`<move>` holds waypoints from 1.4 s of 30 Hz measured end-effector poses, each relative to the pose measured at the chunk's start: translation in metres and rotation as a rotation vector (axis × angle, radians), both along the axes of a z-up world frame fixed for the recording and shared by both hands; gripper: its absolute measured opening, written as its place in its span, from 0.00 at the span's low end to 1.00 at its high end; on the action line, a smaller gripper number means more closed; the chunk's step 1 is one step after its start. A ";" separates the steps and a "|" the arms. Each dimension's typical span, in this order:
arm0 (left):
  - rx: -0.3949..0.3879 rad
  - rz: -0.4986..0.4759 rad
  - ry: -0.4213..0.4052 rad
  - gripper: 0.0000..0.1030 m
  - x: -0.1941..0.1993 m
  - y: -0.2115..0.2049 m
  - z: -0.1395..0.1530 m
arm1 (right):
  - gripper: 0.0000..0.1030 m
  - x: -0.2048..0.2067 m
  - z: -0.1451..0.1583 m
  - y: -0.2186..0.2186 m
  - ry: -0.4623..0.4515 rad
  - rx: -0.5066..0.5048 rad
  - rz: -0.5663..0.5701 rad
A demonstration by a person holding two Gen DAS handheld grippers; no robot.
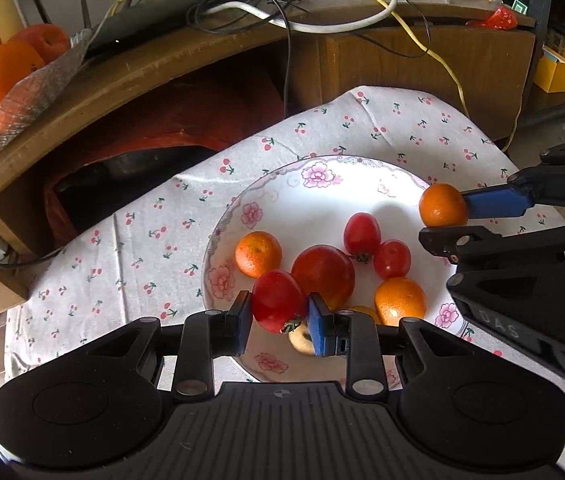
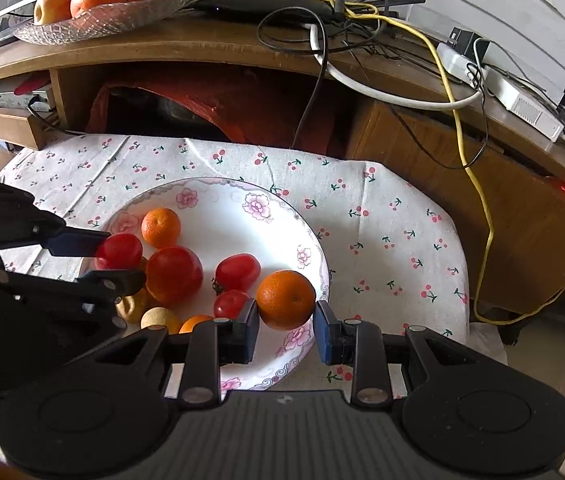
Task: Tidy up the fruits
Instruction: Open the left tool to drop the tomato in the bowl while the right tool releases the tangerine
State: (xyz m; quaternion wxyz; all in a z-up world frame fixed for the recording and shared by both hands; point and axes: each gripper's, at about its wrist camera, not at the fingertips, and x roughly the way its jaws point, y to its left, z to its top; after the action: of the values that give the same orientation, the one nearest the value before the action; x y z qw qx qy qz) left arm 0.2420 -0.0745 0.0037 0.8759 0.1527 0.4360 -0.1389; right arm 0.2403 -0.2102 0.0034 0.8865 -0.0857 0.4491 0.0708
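Red tomato (image 1: 277, 300) sat pinched in my left claw (image 1: 280, 312), while my right claw (image 2: 286, 322) closed on a small orange (image 2: 286, 299) over the plate (image 2: 222, 200) rim. Both hung above the other fruit, I judged so I could sort reds from oranges without knocking the pile on the bench.

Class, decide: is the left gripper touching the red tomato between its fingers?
Touching. The left wrist view shows the left gripper with both blue pads pressed against the tomato, no gap either side.
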 end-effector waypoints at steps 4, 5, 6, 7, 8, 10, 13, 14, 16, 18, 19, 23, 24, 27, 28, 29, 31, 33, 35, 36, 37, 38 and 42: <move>-0.011 0.002 0.000 0.38 0.002 0.001 0.001 | 0.29 0.003 -0.004 -0.001 0.014 0.008 -0.004; -0.013 0.003 0.000 0.38 0.002 0.001 0.001 | 0.30 0.003 -0.004 -0.001 0.014 0.011 -0.006; -0.017 0.004 0.000 0.38 0.002 0.001 0.001 | 0.30 0.003 -0.005 -0.001 0.015 0.012 -0.007; -0.019 0.004 0.000 0.38 0.002 0.002 0.001 | 0.30 0.003 -0.005 0.000 0.014 0.012 -0.007; -0.022 0.004 -0.001 0.38 0.003 0.002 0.001 | 0.30 0.003 -0.005 0.000 0.014 0.013 -0.007; -0.026 0.005 0.000 0.38 0.003 0.001 0.001 | 0.30 0.003 -0.005 0.000 0.014 0.011 -0.008; -0.028 0.009 -0.004 0.40 0.003 0.001 0.001 | 0.30 0.003 -0.006 0.000 0.014 0.008 -0.011; -0.030 0.012 -0.004 0.42 0.003 0.001 0.001 | 0.30 0.004 -0.006 0.000 0.015 0.010 -0.012; -0.030 0.015 -0.006 0.47 0.003 0.001 0.001 | 0.30 0.004 -0.005 -0.001 0.011 0.013 -0.016; -0.034 0.019 -0.005 0.50 0.003 0.002 0.001 | 0.30 0.004 -0.005 -0.001 0.009 0.016 -0.020; -0.036 0.019 -0.004 0.51 0.003 0.002 0.001 | 0.30 0.004 -0.004 -0.002 0.009 0.019 -0.022; -0.039 0.015 -0.003 0.53 0.003 0.001 0.001 | 0.30 0.004 -0.003 -0.002 0.003 0.028 -0.026; -0.039 0.014 -0.003 0.54 0.002 0.001 0.001 | 0.31 0.004 -0.002 -0.002 0.001 0.033 -0.026; -0.040 0.015 -0.002 0.54 0.002 0.001 0.002 | 0.34 0.005 -0.002 -0.003 0.003 0.045 -0.030; -0.040 0.016 -0.002 0.55 0.002 0.001 0.002 | 0.34 0.005 -0.001 -0.003 0.003 0.045 -0.031; -0.040 0.017 -0.002 0.55 0.002 0.001 0.002 | 0.34 0.005 -0.001 -0.004 0.004 0.047 -0.033; -0.039 0.016 -0.002 0.55 0.002 0.001 0.002 | 0.34 0.005 -0.001 -0.005 0.004 0.053 -0.037; -0.035 0.016 -0.004 0.56 0.002 0.001 0.002 | 0.35 0.005 -0.001 -0.005 0.002 0.056 -0.040; -0.034 0.019 -0.006 0.57 0.002 0.001 0.002 | 0.35 0.005 0.000 -0.006 0.002 0.065 -0.042; -0.035 0.021 -0.007 0.57 0.002 0.002 0.002 | 0.35 0.005 0.001 -0.006 0.000 0.069 -0.044; -0.037 0.023 -0.009 0.58 0.002 0.002 0.003 | 0.35 0.005 0.001 -0.007 0.000 0.073 -0.047; -0.039 0.026 -0.011 0.58 0.001 0.003 0.004 | 0.35 0.005 0.002 -0.008 0.001 0.080 -0.051; -0.043 0.035 -0.022 0.62 0.000 0.006 0.009 | 0.35 0.003 0.006 -0.011 -0.001 0.105 -0.061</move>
State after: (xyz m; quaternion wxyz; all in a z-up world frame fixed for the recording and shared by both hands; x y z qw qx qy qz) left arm 0.2423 -0.0689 0.0123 0.8860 0.1278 0.4260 -0.1313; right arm 0.2434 -0.2217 0.0096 0.8919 -0.0253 0.4465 0.0673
